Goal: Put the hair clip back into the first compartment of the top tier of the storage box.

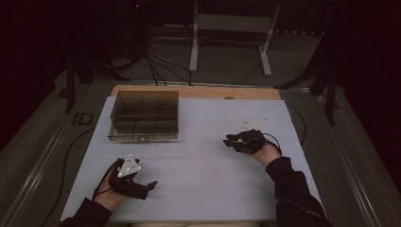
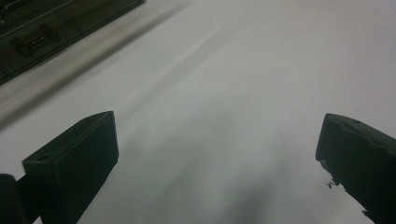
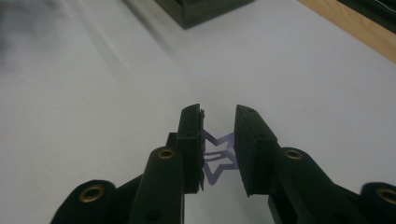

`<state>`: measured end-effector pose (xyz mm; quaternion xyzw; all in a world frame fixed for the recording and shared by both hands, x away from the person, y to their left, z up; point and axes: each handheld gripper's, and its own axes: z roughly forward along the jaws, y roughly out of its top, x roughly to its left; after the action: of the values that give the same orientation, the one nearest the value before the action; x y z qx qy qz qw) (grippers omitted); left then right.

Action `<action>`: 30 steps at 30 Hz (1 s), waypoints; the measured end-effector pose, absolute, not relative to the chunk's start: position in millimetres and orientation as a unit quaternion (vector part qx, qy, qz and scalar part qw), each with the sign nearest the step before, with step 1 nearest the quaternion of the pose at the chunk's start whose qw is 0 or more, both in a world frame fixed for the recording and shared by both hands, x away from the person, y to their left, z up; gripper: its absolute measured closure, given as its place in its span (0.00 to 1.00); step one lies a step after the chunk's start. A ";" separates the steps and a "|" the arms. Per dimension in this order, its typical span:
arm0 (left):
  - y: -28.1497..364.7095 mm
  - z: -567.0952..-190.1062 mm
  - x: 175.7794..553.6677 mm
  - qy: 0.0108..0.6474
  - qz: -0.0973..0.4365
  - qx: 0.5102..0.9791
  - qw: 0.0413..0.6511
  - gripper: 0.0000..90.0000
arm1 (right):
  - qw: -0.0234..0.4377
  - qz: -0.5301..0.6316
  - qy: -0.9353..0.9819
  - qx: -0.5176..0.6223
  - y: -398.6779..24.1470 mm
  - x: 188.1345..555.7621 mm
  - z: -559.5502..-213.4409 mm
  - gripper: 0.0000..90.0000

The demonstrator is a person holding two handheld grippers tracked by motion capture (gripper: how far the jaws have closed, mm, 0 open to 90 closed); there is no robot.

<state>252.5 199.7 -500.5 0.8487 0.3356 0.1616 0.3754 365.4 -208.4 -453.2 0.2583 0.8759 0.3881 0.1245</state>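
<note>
- A small purple star-shaped paper clip (image 3: 217, 158) is seen pinched between the jaws of the right tongs (image 3: 219, 140), standing on edge in the narrow gap, above the white surface (image 3: 93, 116).
- In the high view the right tongs (image 1: 235, 140) are held over the right half of the white surface (image 1: 198, 161), pointing left, with a dark-sleeved hand (image 1: 265, 152) behind them.
- The left tongs (image 2: 217, 154) are spread wide, nothing being caught between the jaws; only bare white sheet is seen in the gap.
- From above, the left tongs (image 1: 150, 185) are found low near the front left corner, well apart from the right ones.
- A dark see-through plastic organiser box with compartments (image 1: 144, 115) is parked at the back left of the surface, away from both tongs. What's inside can't be made out, too dark.
- A strip of bare wooden edge (image 1: 198, 92) is visible behind the white sheet.
</note>
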 end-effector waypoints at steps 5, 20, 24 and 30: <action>200.2 -499.7 252.3 0.335 0.163 0.849 0.375 0.00 | 0.123 0.391 0.880 0.240 -190.6 367.3 -444.8 0.81; 200.2 -499.5 252.2 0.333 0.163 0.850 0.375 0.00 | 0.115 0.400 0.889 0.193 -146.0 372.0 -428.8 0.81; 200.4 -499.4 252.1 0.332 0.163 0.850 0.376 0.00 | 0.113 0.403 0.889 0.185 -134.8 373.6 -423.2 0.81; 200.0 -499.8 251.7 0.331 0.163 0.850 0.375 0.00 | 0.112 0.405 0.891 0.171 -119.8 374.8 -417.8 0.81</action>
<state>251.7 200.0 -499.8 0.8505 0.3310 0.1634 0.3747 374.8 -119.8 -417.8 0.1714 0.8910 0.4053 0.1120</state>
